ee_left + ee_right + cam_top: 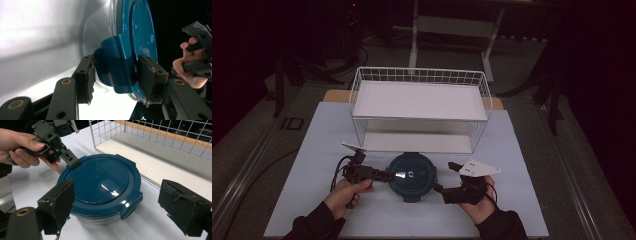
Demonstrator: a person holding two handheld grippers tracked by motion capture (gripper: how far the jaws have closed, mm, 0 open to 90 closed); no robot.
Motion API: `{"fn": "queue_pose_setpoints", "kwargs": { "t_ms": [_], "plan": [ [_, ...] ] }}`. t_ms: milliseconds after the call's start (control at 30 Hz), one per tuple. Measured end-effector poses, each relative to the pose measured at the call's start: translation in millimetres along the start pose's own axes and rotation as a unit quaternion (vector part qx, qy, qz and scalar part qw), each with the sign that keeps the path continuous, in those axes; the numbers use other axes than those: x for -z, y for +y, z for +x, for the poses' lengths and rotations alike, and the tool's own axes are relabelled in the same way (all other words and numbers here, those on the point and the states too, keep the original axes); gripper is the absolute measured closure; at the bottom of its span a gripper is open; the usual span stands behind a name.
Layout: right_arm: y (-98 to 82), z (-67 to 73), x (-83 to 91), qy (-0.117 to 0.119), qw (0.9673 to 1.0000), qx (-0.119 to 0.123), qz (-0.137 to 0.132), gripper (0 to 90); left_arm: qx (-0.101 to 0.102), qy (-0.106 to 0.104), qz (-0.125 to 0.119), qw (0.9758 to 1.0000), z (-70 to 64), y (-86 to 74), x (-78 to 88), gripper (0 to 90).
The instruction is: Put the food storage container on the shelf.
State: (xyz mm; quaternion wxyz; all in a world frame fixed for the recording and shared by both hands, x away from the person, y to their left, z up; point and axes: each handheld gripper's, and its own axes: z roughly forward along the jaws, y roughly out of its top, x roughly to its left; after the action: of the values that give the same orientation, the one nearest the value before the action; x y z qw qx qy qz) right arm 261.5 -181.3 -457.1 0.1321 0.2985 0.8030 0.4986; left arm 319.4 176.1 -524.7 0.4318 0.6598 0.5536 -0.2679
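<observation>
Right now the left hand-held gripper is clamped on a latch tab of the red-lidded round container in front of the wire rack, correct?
Not quite: the lid is dark blue, not red, as the right gripper view shows. The rest holds: the left hand-held gripper is clamped on a latch tab of the round container in front of the wire rack.

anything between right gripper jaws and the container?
No. Right gripper view: open right gripper flanks the blue-lidded container without touching; bare white table between.

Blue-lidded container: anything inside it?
Cannot tell. The blue lid covers the whole top of the round container, latch tabs down. A strip of clear wall shows below the rim, too glary to read contents. The left gripper pinches one lid tab.
</observation>
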Motion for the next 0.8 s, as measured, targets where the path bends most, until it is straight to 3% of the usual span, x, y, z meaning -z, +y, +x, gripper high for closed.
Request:
{"fn": "queue_pose_setpoints", "kwargs": {
  "t_ms": [100,200,300,367,467,567,733,800],
  "plan": [
    [-0.2,-1.8,-0.4,0.003,1.0,-0.008,0.003,14.0,-0.007,0.0,-0.002,1.0,-0.2,-0.6,0.0,50.5],
    [-2.1,-7.9,-1.5,0.011,0.9993,-0.034,0.009,17.3,-0.019,-0.003,-0.01,0.9998,-3.6,-3.3,0.9,52.3],
    [-4.8,-14.1,-3.7,0.028,0.9969,-0.071,0.019,19.1,-0.046,0.005,-0.011,0.9988,-11.6,-6.8,2.4,53.8],
    [-7.6,-19.8,-6.8,0.042,0.9931,-0.105,0.03,21.3,-0.055,0.008,-0.011,0.9984,-13.7,-8.7,3.4,54.4],
    [-14.1,-29.0,-11.7,0.067,0.9837,-0.161,0.044,25.7,-0.066,0.01,-0.011,0.9977,-14.9,-12.4,5.1,55.0],
    [-20.3,-35.6,-17.2,0.09,0.9741,-0.198,0.063,30.2,-0.077,0.011,-0.012,0.9969,-16.4,-16.1,6.7,55.5],
    [-28.7,-40.0,-27.6,0.124,0.9601,-0.235,0.087,37.2,-0.102,0.015,-0.015,0.9946,-20.7,-21.5,8.0,56.4],
    [-30.0,-40.6,-29.5,0.129,0.9579,-0.239,0.092,41.4,-0.109,0.017,-0.014,0.9938,-22.0,-23.3,8.6,56.6]
  ]
}}
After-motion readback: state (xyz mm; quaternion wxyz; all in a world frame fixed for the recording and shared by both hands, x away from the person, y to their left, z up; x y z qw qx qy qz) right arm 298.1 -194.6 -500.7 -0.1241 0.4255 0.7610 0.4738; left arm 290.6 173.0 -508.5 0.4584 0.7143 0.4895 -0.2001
